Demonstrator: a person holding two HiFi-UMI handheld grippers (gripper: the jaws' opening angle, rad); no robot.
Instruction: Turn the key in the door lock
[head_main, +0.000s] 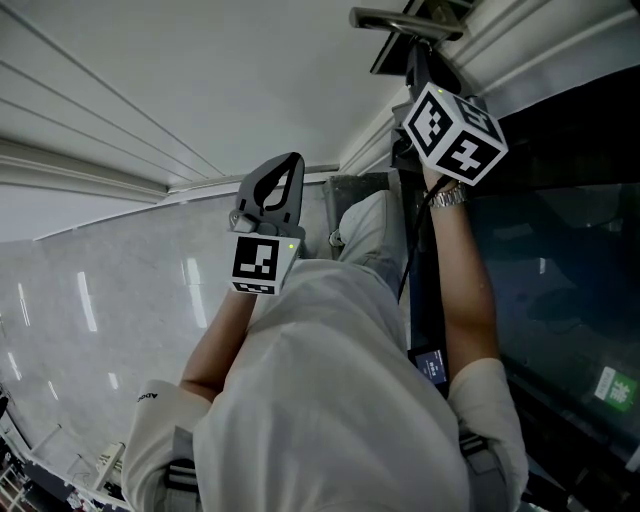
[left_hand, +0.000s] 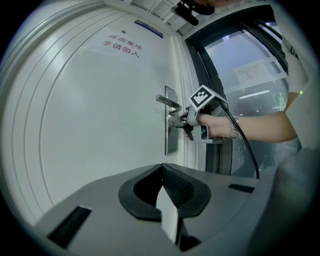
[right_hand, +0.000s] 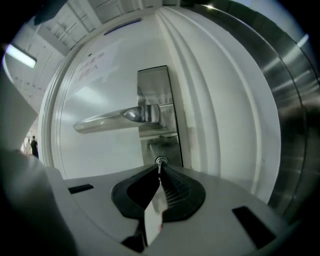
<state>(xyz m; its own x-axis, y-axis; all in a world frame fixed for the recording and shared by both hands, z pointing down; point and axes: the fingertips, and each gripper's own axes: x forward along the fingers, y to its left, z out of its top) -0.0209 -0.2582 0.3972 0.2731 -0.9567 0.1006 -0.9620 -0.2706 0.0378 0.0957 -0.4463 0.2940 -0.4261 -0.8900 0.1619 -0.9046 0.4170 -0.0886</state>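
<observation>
Steel lock plate (right_hand: 154, 85) on a white door (left_hand: 100, 110). Key (right_hand: 159, 168) almost wholly hidden: only a thin upright sliver shows, pinched in the right claw (right_hand: 160, 173). Its long axis runs straight into the cylinder (right_hand: 161, 161) below the lever handle (right_hand: 120, 119). Left claw (left_hand: 163, 169) closed on nothing, well back from the door. Red sign (left_hand: 122, 44) reads 库房重地 非请勿入. Blue label (left_hand: 148, 28) above it is illegible.
</observation>
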